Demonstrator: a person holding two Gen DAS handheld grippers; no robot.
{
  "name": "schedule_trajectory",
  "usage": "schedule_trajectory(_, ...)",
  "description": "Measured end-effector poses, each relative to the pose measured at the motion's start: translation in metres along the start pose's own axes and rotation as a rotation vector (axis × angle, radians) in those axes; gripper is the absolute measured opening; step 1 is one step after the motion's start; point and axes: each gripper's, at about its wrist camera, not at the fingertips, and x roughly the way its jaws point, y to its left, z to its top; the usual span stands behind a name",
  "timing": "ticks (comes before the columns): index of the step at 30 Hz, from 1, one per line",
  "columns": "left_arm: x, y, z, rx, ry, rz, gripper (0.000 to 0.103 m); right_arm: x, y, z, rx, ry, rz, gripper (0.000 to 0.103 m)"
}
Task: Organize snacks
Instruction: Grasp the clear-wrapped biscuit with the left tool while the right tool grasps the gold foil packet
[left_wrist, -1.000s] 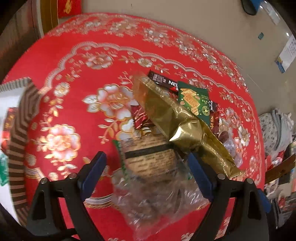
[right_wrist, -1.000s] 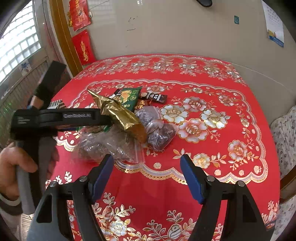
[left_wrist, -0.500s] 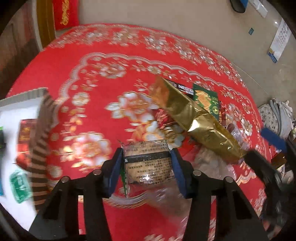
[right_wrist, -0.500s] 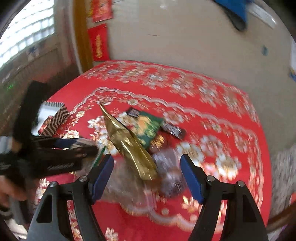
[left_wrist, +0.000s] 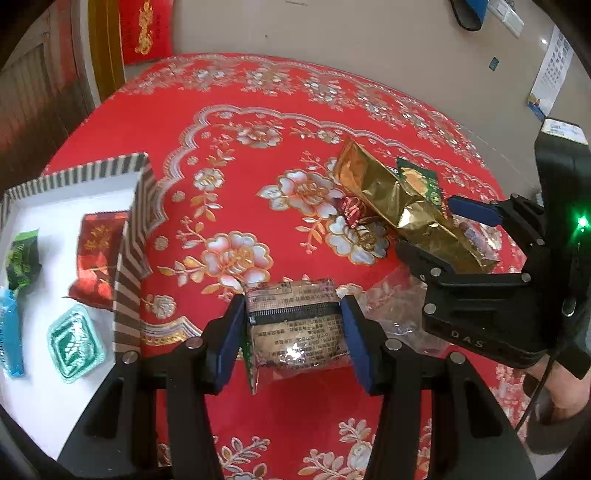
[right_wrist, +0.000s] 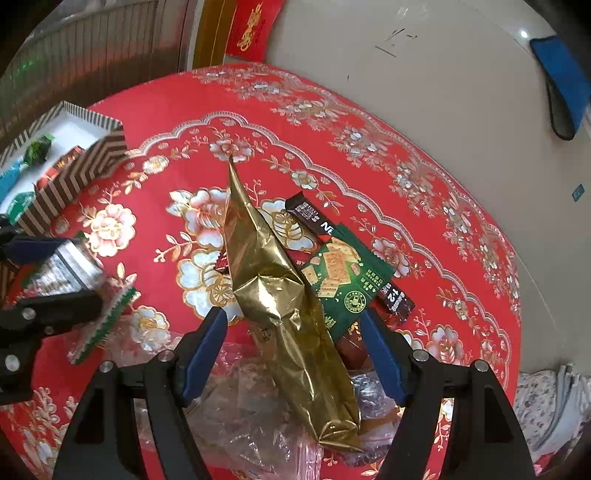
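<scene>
My left gripper (left_wrist: 293, 334) is shut on a brown clear-wrapped snack packet (left_wrist: 295, 325) and holds it above the red tablecloth, right of the striped box (left_wrist: 129, 236). The packet also shows in the right wrist view (right_wrist: 70, 273). My right gripper (right_wrist: 295, 350) is open, its jaws on either side of a long gold foil pouch (right_wrist: 280, 306), not touching it. The pouch also shows in the left wrist view (left_wrist: 402, 210). A green cracker packet (right_wrist: 340, 273) and a dark chocolate bar (right_wrist: 310, 216) lie beside the pouch.
The striped box holds a red packet (left_wrist: 96, 254), a green jelly cup (left_wrist: 75, 343), a green candy (left_wrist: 22, 258) and a blue wrapper (left_wrist: 9, 332). Clear plastic bags (right_wrist: 251, 398) lie under the pouch. A small red candy (left_wrist: 352, 208) sits on the cloth.
My left gripper closed on the brown packet, lifted it off the pile and carried it left toward the box. My right gripper moved forward until its open jaws flank the gold pouch.
</scene>
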Motion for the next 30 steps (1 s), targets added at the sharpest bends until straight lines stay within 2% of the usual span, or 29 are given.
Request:
schedule_trajectory(7, 0.002, 0.000, -0.002, 0.004, -0.016, 0.024, 0.053, 0.007, 0.001, 0.000, 0.014, 0.021, 0.005, 0.073)
schedule_trajectory(8, 0.003, 0.000, -0.002, 0.006, -0.017, 0.029, 0.053, 0.008, 0.000, -0.001, 0.023, 0.025, 0.010, 0.070)
schedule_trajectory(9, 0.003, 0.000, -0.002, 0.007, -0.017, 0.032, 0.053, 0.010, -0.001, -0.002, 0.032, 0.032, 0.014, 0.059)
schedule_trajectory(12, 0.003, -0.001, -0.002, 0.014, -0.021, 0.042, 0.053, 0.009, -0.006, -0.006, 0.079, 0.038, 0.040, 0.044)
schedule_trajectory(15, 0.004, -0.002, -0.003, 0.019, -0.015, 0.042, 0.053, 0.005, -0.011, -0.009, 0.132, 0.029, 0.070, 0.035)
schedule_trajectory(16, 0.004, -0.002, -0.004, 0.020, -0.014, 0.042, 0.053, 0.001, -0.017, -0.015, 0.193, 0.021, 0.106, 0.033)
schedule_trajectory(18, 0.004, -0.002, -0.005, 0.020, -0.013, 0.045, 0.053, 0.000, -0.021, -0.018, 0.224, 0.018, 0.125, 0.022)
schedule_trajectory(22, 0.001, -0.004, -0.007, 0.023, -0.020, 0.048, 0.053, -0.014, -0.037, -0.039, 0.366, -0.029, 0.215, 0.022)
schedule_trajectory(26, -0.001, -0.008, -0.012, 0.023, -0.020, 0.044, 0.053, -0.024, -0.040, -0.054, 0.432, -0.052, 0.242, 0.021)
schedule_trajectory(30, -0.007, -0.012, -0.014, 0.023, -0.031, 0.036, 0.053, -0.049, -0.048, -0.070, 0.522, -0.124, 0.294, 0.021)
